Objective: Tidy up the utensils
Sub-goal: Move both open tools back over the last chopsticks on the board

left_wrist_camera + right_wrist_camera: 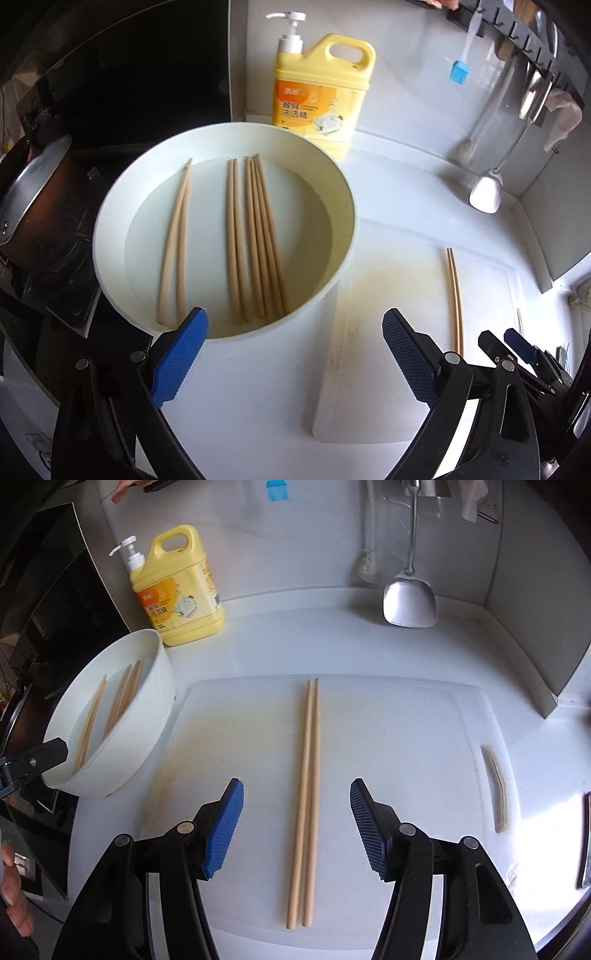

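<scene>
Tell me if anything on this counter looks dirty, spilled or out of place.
The white cutting board has a yellowish-brown stain on its left part, nearest the white bowl. Otherwise nothing stands out: the pair of chopsticks lies neatly side by side.

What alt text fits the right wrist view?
Open right gripper hangs over a pair of chopsticks lying side by side on a white cutting board. A white bowl holding more chopsticks sits left, by yellow dish soap.

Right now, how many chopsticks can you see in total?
8. Two lie side by side on the cutting board, as a pair. Six lie in the white bowl: two at left, four bunched together. More may be hidden there.
</scene>
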### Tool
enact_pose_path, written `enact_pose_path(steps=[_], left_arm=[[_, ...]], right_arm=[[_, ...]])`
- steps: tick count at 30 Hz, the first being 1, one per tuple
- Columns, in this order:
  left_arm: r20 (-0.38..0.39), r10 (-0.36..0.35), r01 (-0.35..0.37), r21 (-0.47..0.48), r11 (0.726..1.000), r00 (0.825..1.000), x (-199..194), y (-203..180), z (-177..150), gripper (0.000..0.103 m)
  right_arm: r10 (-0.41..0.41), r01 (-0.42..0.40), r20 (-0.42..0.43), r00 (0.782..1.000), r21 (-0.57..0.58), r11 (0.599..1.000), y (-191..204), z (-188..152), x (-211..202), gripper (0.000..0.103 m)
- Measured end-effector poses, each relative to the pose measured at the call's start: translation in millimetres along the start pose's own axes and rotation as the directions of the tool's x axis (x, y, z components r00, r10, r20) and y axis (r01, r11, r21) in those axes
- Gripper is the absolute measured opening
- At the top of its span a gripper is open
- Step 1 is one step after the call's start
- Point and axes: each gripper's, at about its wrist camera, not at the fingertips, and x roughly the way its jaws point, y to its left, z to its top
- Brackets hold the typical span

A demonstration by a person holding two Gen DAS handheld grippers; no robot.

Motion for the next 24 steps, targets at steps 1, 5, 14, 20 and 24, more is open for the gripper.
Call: enact_pose_path(steps=[1, 5, 14, 20, 24], left_arm=[[-0.005, -0.004, 0.004, 0.009, 1.000, 1.000, 1, -6, -2, 0.094], [-0.027, -0.016, 0.017, 0.045, 0.999, 1.000, 6, -25, -10, 0.094], [-0.050, -0.006, 0.012, 0.114, 0.993, 0.999, 12, -52, -21, 0.094], [-0.064, 0.003, 0.005, 0.123, 0.992, 0.998, 15, -60, -24, 0.094], [-0.067, 0.009, 0.000, 0.133, 0.991, 0.998, 17, -62, -24, 0.094]], right_arm=[[-0.007, 0.007, -0.004, 1.000, 0.004, 1.000, -4, -3, 1, 0.058], [-0.022, 0.022, -0.014, 1.000, 0.005, 1.000, -14, -13, 3, 0.058], [-0.037, 0.038, -0.061, 0.997, 0.011, 0.999, -29, -23, 30, 0.058], [-0.045, 0.044, -0.061, 0.997, -0.005, 0.999, -26, -22, 39, 0.058], [-0.049, 0.048, -0.062, 0.997, -0.018, 0.999, -25, -23, 43, 0.058]])
